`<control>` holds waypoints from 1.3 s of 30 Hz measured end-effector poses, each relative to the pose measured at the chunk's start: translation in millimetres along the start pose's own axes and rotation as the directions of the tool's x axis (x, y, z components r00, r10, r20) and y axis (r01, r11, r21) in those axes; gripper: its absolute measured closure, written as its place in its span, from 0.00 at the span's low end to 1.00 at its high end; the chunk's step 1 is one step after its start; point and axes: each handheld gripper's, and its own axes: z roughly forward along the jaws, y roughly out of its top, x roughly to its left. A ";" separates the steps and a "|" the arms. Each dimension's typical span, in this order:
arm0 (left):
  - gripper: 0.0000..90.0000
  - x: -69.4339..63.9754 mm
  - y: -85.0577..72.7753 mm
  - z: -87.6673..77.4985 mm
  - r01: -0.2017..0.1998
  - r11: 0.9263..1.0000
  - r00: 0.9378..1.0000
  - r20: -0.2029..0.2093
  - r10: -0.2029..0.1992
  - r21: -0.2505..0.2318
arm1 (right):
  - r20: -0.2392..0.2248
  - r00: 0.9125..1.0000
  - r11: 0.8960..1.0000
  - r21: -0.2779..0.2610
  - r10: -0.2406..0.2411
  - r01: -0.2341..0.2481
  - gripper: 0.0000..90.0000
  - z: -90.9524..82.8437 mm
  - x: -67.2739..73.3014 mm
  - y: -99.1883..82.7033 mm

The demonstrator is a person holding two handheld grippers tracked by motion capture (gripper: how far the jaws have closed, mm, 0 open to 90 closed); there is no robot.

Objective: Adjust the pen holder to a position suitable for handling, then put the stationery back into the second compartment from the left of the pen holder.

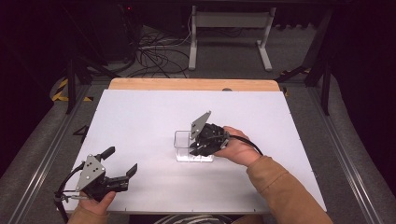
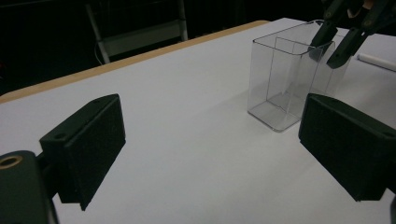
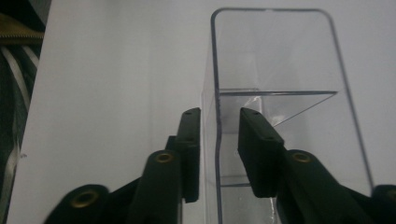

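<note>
A white worktop (image 1: 140, 121) with a pale wooden far edge (image 1: 194, 84) stands on grey carpet (image 1: 299, 56). Beyond it, a white-legged table frame (image 1: 229, 28) and tangled black cables (image 1: 156, 56) sit in a dark, dimly lit room.

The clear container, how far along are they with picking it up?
Done: the right tongs have one jaw inside and one outside the wall of the clear container, with a gap still visible beside that wall. In hand: closing on it. Left: the container stands upright on the white table, not yet lifted. The left tongs are open, apart from it.
</note>
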 end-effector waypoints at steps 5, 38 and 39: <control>0.09 0.1 0.9 1.5 0.002 1.000 1.000 0.005 -0.002 0.003 | 0.037 0.998 0.994 -0.097 0.060 -0.056 0.56 -18.7 0.0 -3.0; 0.09 1.9 3.9 8.5 0.002 1.000 1.000 0.024 -0.002 -0.009 | 0.197 0.925 0.819 -0.547 0.325 -0.171 0.00 -104.6 21.4 -47.0; 0.09 1.8 3.8 8.5 0.007 1.000 1.000 0.023 -0.007 -0.010 | 0.194 0.923 0.813 -0.554 0.332 -0.176 0.00 -106.1 22.2 -48.6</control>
